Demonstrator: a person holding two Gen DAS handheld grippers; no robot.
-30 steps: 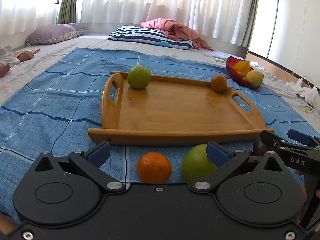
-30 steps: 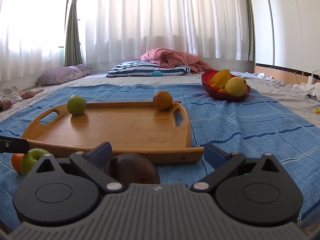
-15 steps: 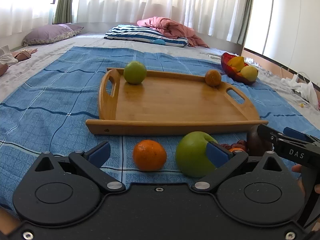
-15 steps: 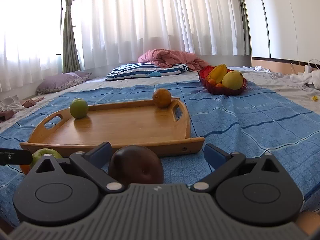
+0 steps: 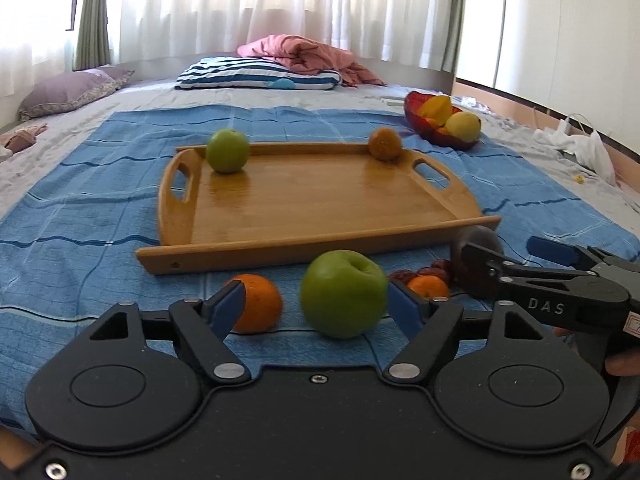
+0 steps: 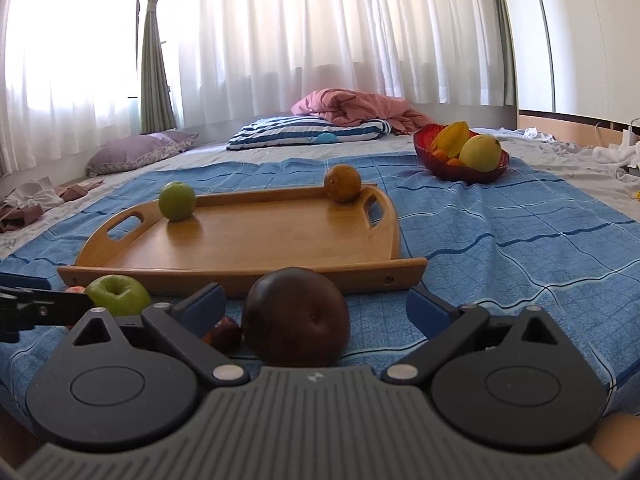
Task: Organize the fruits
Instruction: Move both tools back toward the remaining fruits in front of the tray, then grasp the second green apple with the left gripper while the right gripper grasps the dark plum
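Left wrist view: your left gripper sits low over the blue blanket, level, fingers spread wide around a green apple, right pad touching or nearly so, left pad clear. An orange lies just left of it.

Right wrist view: your right gripper is low too, fingers wide, straddling a dark plum without contact. Wooden tray just ahead holds another apple and orange.
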